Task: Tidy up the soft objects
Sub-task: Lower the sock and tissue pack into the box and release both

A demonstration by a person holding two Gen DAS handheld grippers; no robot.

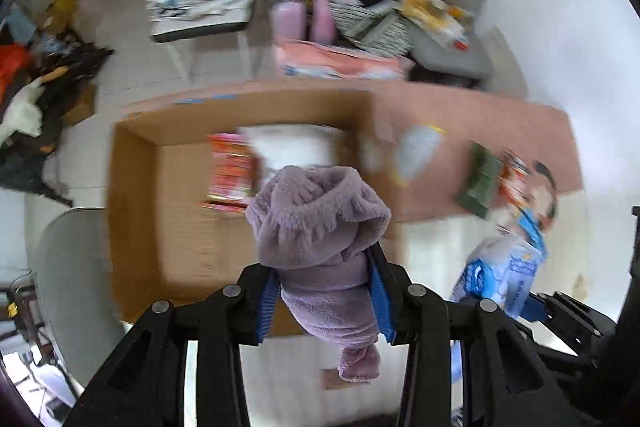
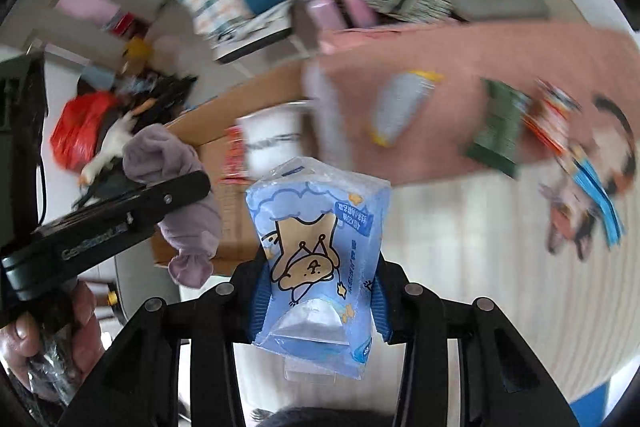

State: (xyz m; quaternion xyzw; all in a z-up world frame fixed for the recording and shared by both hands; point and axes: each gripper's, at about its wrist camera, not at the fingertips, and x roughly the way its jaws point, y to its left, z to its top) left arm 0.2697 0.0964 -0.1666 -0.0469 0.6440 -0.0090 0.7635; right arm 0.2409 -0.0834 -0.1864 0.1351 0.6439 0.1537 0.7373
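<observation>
Right, you're mid-job, w/ both hands loaded. Your left tongs (image 1: 324,291) are clamped narrow on a purple fleece garment (image 1: 320,227), which bunches above the pads and hangs below them; it's lifted clear, above the cardboard box (image 1: 160,219). Your right tongs (image 2: 320,291) are squeezed on a blue tissue pack (image 2: 320,247) w/ a cartoon bear on it, also held up in the air, off the tabletop (image 2: 460,43).

Done so far, as far as you can see: the box already holds a white roll-like pack (image 1: 292,147) and a red-orange packet (image 1: 232,171), so some sorting looks finished. The rest of the box floor is bare, plenty of room.

Left to do: drop both held items where they belong, prob. the box. Then the pink tabletop has more waiting: a pale blue pack w/ yellow trim (image 2: 404,107), a green packet (image 2: 500,123), a red-striped packet (image 2: 552,115) and a cat-shaped plush (image 2: 592,179) w/ a blue thing lying on it near the edge. Frames are blurred, so can't tell exactly what each one is.

I'd call it roughly halfway, maybe less.
</observation>
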